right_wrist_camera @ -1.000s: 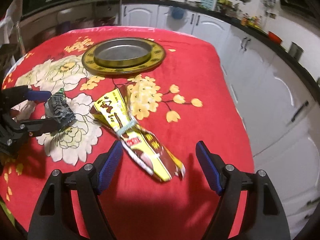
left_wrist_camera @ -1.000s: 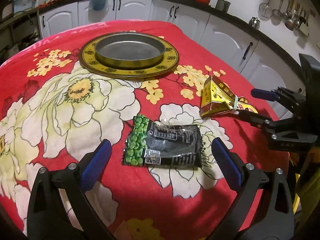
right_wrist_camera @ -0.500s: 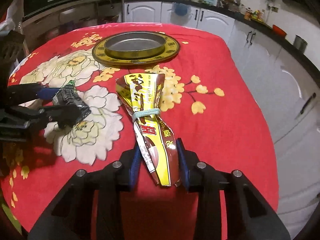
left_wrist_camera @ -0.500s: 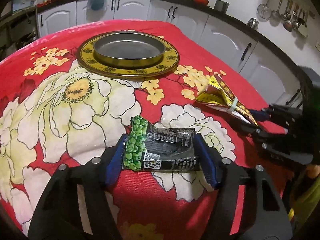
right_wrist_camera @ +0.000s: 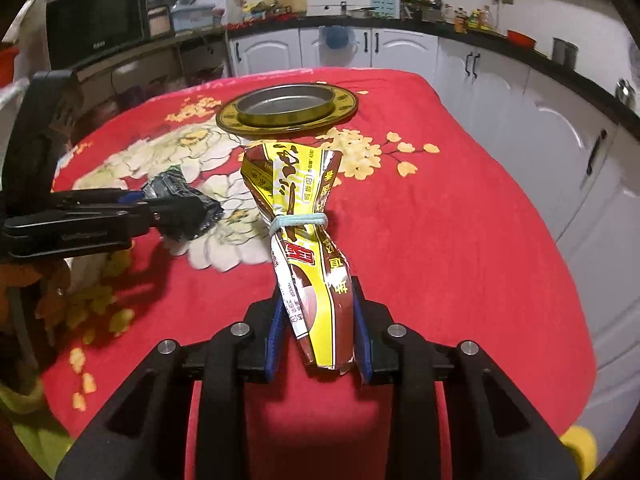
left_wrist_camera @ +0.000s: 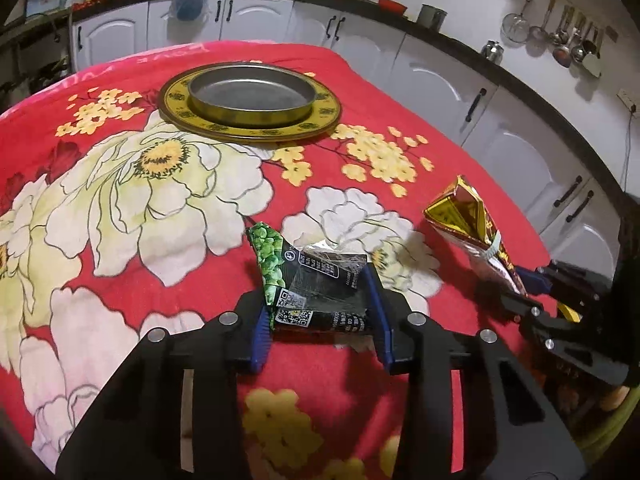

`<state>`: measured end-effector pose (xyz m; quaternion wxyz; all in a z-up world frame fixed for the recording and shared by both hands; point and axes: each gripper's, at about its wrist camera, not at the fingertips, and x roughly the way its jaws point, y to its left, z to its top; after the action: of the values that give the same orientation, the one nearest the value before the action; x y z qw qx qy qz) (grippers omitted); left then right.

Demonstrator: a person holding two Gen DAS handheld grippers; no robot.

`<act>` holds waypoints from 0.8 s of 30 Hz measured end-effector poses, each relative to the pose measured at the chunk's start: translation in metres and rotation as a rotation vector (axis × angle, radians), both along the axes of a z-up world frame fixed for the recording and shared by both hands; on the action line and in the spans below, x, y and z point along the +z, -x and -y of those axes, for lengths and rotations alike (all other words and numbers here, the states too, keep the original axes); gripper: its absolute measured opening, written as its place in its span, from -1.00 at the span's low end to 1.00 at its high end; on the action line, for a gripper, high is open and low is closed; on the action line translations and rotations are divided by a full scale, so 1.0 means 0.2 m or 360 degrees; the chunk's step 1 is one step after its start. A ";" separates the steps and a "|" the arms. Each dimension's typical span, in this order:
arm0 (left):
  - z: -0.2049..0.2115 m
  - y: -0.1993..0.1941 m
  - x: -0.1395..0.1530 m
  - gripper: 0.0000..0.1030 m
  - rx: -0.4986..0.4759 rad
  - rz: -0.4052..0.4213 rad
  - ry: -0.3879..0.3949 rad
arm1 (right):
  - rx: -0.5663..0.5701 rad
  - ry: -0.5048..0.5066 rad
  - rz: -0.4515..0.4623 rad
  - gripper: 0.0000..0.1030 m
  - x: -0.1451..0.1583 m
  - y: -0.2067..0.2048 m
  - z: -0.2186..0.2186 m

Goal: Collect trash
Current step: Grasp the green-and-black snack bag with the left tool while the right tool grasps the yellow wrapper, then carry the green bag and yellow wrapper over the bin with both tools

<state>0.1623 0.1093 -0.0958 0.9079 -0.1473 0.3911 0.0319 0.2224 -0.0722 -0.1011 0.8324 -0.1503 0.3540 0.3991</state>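
A green and black snack packet (left_wrist_camera: 308, 272) sits crumpled between the blue pads of my left gripper (left_wrist_camera: 318, 300), lifted off the red flowered cloth; the jaws are closing and press on it. The right wrist view shows that packet (right_wrist_camera: 188, 200) at the left gripper's (right_wrist_camera: 160, 210) tips. A yellow and brown wrapper (right_wrist_camera: 296, 184), tied with a pale blue band, stands up from my right gripper (right_wrist_camera: 318, 292), which is shut on its lower end. The left wrist view has this wrapper (left_wrist_camera: 460, 212) at the right, raised by the right gripper (left_wrist_camera: 524, 284).
A round metal pan (left_wrist_camera: 248, 114) rests on a yellow patterned plate (left_wrist_camera: 256, 132) at the far middle of the table. The table's right edge (right_wrist_camera: 560, 264) drops toward white cabinets (left_wrist_camera: 516, 152). A dark counter with kitchenware runs along the back.
Both grippers went from wide apart to closed on their items. The packet is now crumpled and lifted. The wrapper swung upright as the right gripper moved and rolled.
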 end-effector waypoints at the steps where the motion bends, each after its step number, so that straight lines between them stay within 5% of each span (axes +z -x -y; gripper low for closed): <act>1: 0.01 0.01 0.01 -0.37 -0.0001 0.0005 0.0000 | -0.0005 -0.0017 0.0002 -0.46 0.01 0.02 0.02; 17: 0.16 0.17 0.20 -0.38 -0.0115 0.0160 -0.0019 | -0.0225 -0.0202 0.0023 -0.46 0.17 0.22 0.30; 24: 0.26 0.19 0.27 -0.61 -0.0181 0.0204 -0.0020 | -0.0278 -0.0234 0.0062 -0.46 0.27 0.30 0.42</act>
<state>0.1237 0.0575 -0.0418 0.9324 -0.1208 0.3396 -0.0268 0.1620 -0.1558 -0.0469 0.8794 -0.0652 0.3194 0.3469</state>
